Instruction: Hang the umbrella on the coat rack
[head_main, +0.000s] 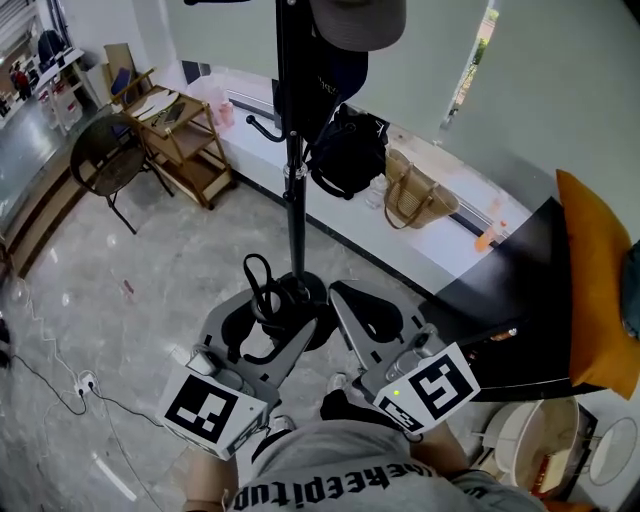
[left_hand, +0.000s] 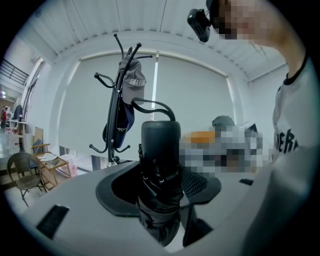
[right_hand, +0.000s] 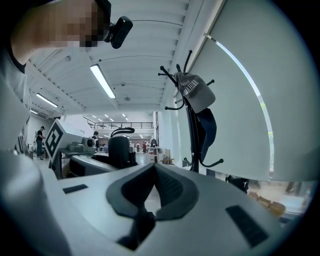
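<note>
Umbrella (head_main: 268, 305), black and folded, stands upright in the left tool (head_main: 272, 322), which is clamped on it. In the head view this sits low, at 7 o'clock of the rack base. In the left gripper view the Umbrella (left_hand: 160, 170) has its round black end up and folded cloth below. The left tool (left_hand: 160, 186) has its pads pressed on both sides, and a thin strap loop arcs off the top.

Right tool (head_main: 343, 302) is just beside, at 3 o'clock of the left one. Its jaws are together with nothing between them. In the right gripper view the right tool (right_hand: 152, 172) shows its pads meeting at the tip, with the Umbrella (right_hand: 119, 150) off at 9 o'clock.

Past both tools, at 12 o'clock, the coat rack (head_main: 296, 210) stands on the pale marble floor (head_main: 170, 270). Its pole is black and its base dark and round. A grey cap (head_main: 355, 20) sits on top, with a navy cap (head_main: 338, 75) under it. A black bag (head_main: 350, 150) hangs at 3 o'clock of the pole. A woven tan bag (head_main: 415, 195) sits further right on the window ledge.

At 10 o'clock, well apart, are a dark chair (head_main: 108, 160) and a wooden cart (head_main: 182, 140). An orange cushion (head_main: 595, 290) is at 3 o'clock.
</note>
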